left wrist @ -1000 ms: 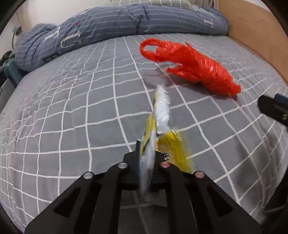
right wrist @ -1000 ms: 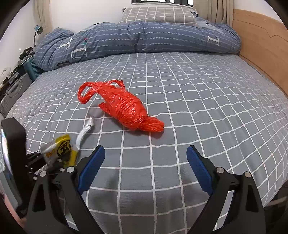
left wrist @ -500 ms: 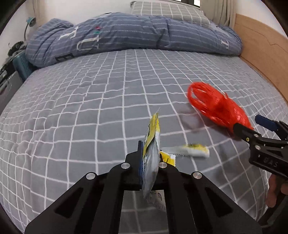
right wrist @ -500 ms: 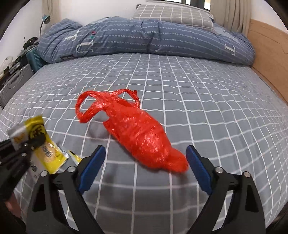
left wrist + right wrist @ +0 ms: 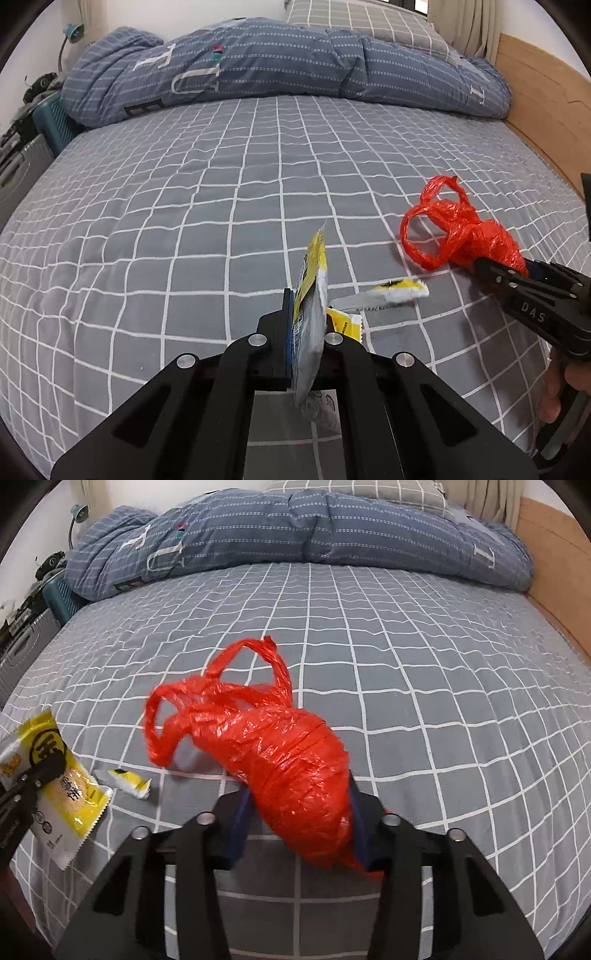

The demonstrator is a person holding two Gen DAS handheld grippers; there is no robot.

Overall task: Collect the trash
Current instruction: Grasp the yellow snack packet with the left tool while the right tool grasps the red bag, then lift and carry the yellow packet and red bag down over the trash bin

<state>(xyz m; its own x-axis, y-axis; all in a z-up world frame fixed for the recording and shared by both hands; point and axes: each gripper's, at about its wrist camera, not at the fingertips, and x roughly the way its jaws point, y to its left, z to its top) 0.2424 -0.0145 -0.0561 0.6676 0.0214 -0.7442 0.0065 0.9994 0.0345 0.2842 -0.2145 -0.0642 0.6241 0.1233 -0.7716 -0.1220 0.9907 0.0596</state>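
My left gripper (image 5: 308,325) is shut on a yellow and white snack wrapper (image 5: 310,295), held edge-on above the bed; the wrapper also shows in the right wrist view (image 5: 55,786). My right gripper (image 5: 295,812) is shut on the crumpled red plastic bag (image 5: 280,749), whose handles stick out forward. In the left wrist view the red bag (image 5: 461,232) sits at the right in the right gripper's fingers (image 5: 495,269). A small torn yellow and white wrapper strip (image 5: 384,295) lies on the bed between the grippers, also seen in the right wrist view (image 5: 125,782).
The bed has a grey checked sheet (image 5: 184,221). A blue striped duvet (image 5: 277,66) and a checked pillow (image 5: 362,22) lie at the far end. A wooden bed frame (image 5: 535,103) runs along the right. Boxes and a teal crate (image 5: 51,118) stand left of the bed.
My right gripper moved onto the red bag and closed on it. My left gripper lifted the wrapper and swung left; the torn strip came into view on the sheet.
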